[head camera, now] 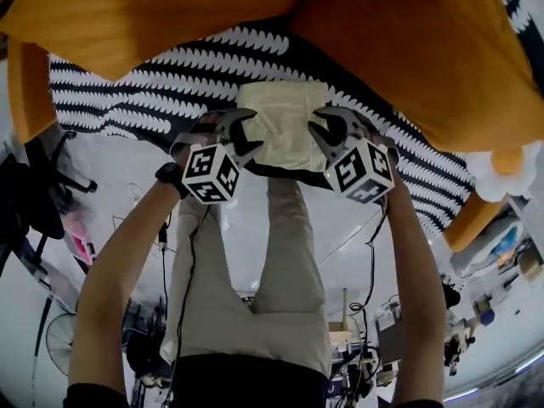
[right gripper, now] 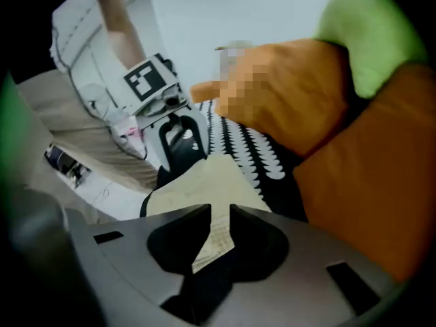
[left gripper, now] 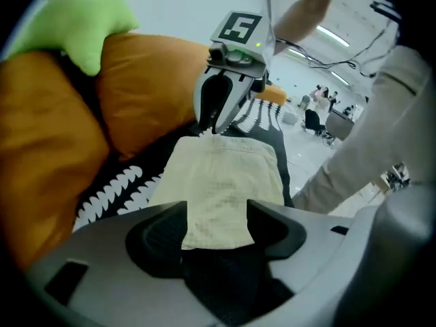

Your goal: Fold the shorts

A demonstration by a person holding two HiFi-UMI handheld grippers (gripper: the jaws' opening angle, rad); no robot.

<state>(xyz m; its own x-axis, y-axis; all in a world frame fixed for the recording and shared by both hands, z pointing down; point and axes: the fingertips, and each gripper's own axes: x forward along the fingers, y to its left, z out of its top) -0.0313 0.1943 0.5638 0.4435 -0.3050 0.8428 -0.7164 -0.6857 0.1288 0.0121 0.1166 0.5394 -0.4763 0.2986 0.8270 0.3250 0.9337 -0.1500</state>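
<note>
Head view: folded cream shorts [head camera: 282, 126] lie flat on a black-and-white cover [head camera: 153, 83], below orange cushions [head camera: 153, 15]. The left gripper [head camera: 242, 134] stands at the shorts' left edge and the right gripper [head camera: 327, 134] at their right edge.

Left gripper view: the left gripper [left gripper: 216, 213] has its jaws well apart. The near end of the shorts [left gripper: 221, 176] shows in the gap, unpinched. The right gripper [left gripper: 216, 118] stands at the far end. A green cushion [left gripper: 82, 19] rests on the orange ones.

Right gripper view: the right gripper [right gripper: 219, 216] has its jaws almost together, with a narrow gap. A corner of the shorts [right gripper: 204, 182] shows through it. The left gripper [right gripper: 180, 142] stands beyond.
</note>
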